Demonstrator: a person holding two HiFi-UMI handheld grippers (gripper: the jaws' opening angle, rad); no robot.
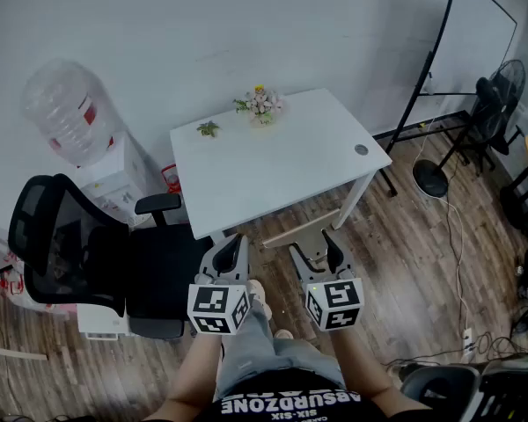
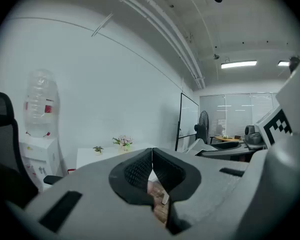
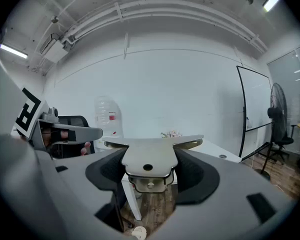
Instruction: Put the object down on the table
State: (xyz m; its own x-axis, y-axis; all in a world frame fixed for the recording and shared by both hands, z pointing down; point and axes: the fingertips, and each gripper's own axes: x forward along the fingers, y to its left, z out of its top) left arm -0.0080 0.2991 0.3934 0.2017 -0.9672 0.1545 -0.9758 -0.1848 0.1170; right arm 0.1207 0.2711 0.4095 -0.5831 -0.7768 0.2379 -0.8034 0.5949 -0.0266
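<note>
A flat pale piece [image 3: 149, 154] with two wings, a small hole and a metal fitting beneath sits between the wide-spread jaws of my right gripper [image 3: 149, 168], which press on its sides. In the head view this piece [image 1: 301, 234] sticks out ahead of the right gripper [image 1: 333, 249], above the wooden floor and just short of the white table [image 1: 282, 170]. My left gripper [image 1: 232, 251] hangs beside it on the left. Its pads [image 2: 140, 171] meet with nothing between them.
A small bunch of flowers [image 1: 260, 104] and a tiny plant [image 1: 209, 128] stand at the table's far edge. A black office chair [image 1: 70, 253] and a water dispenser [image 1: 66, 112] are at the left. A fan [image 1: 502, 95] and a whiteboard stand [image 1: 431, 69] are at the right.
</note>
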